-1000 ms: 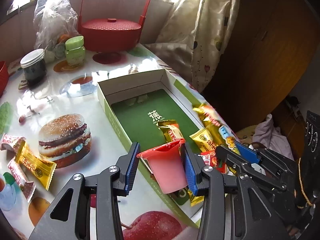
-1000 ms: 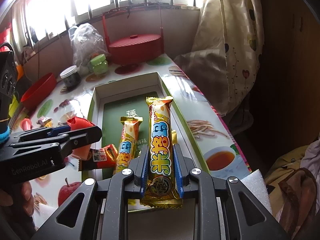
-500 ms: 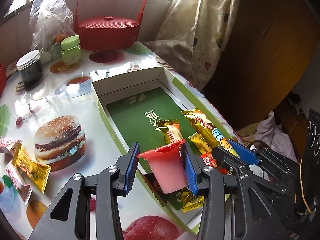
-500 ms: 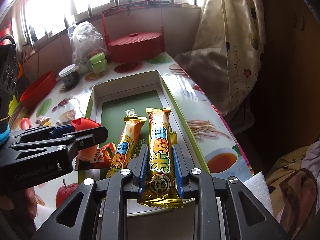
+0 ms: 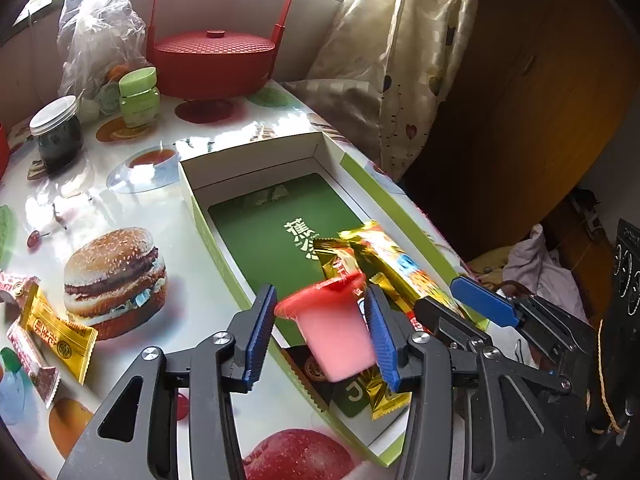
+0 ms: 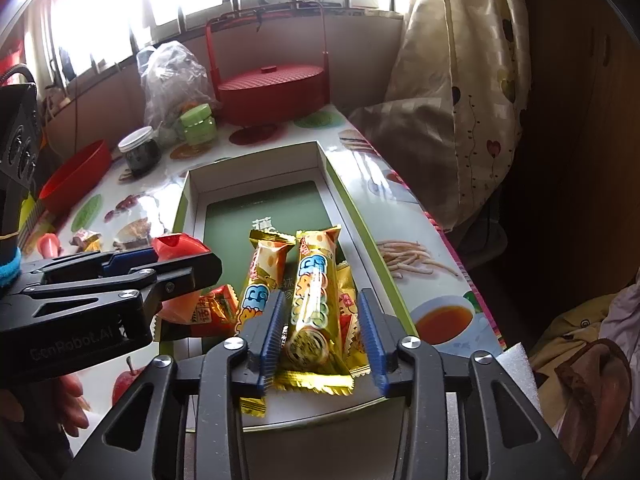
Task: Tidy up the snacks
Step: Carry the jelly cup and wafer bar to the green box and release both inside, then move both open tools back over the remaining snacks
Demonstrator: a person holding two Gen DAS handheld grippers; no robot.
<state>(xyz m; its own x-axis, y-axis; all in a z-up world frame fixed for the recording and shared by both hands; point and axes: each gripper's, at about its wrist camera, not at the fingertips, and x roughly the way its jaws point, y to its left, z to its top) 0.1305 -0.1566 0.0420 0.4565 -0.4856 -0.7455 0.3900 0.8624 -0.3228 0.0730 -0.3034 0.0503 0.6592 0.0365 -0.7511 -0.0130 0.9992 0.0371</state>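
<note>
A pink jelly cup with a red lid (image 5: 336, 336) hangs tilted and blurred between the fingers of my left gripper (image 5: 320, 336). Those jaws are opening: the left pad stands clear of the cup and the cup leans on the right pad. My right gripper (image 6: 320, 336) is opening too. A long golden snack bar (image 6: 316, 292) lies between its pads with a gap on each side, resting in the green-lined box (image 6: 256, 164). A second golden bar (image 6: 260, 276) and a red wrapper (image 6: 214, 306) lie beside it in the box.
Loose candies, one yellow (image 5: 56, 328) and one pink-white (image 5: 28, 356), lie on the printed tablecloth left of the box. Behind it stand a red lidded basket (image 5: 216, 64), a green jar (image 5: 138, 98), a dark jar (image 5: 56, 132) and a plastic bag (image 5: 100, 36). A curtain (image 5: 400, 60) hangs past the table's right edge.
Both grippers have opened wider. The golden bar has dropped out of the right pads into the box. The cup has tipped over and come loose from the left pad.
</note>
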